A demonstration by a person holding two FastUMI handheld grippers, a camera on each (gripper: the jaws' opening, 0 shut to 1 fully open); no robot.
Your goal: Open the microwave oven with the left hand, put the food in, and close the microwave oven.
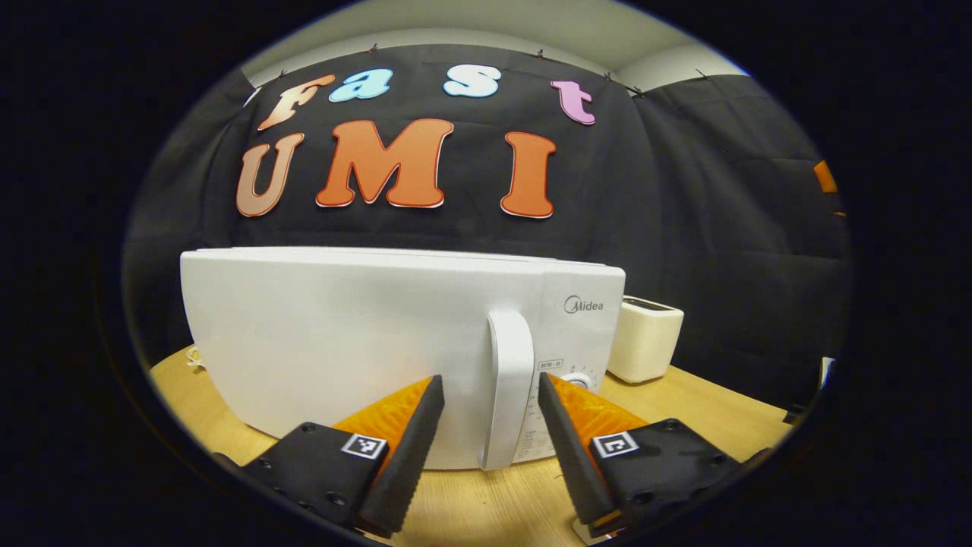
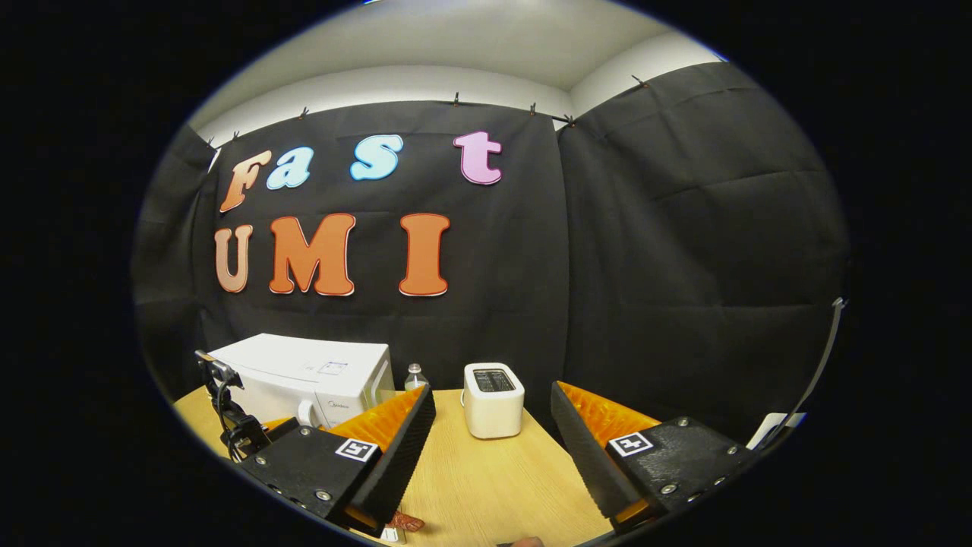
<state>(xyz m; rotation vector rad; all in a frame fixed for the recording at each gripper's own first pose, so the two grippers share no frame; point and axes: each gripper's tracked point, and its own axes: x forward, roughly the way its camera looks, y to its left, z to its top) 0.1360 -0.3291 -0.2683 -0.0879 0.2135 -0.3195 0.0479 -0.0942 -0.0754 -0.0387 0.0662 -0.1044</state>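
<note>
The microwave oven (image 1: pixel 395 349) fills the middle of my left gripper view, door shut, its upright handle (image 1: pixel 509 387) centred between my wide-open left gripper (image 1: pixel 490 395), so I should ease straight in, close on it squarely and pull, my right gripper (image 2: pixel 492 414) waiting wide.

A: What can't I make out past my right gripper (image 2: pixel 490 441)?
B: The bottle (image 2: pixel 414 376) behind the microwave (image 2: pixel 304 380) is half hidden.
A: And the reddish thing (image 2: pixel 405 522) under my finger?
B: Cut off; can't tell.
</note>
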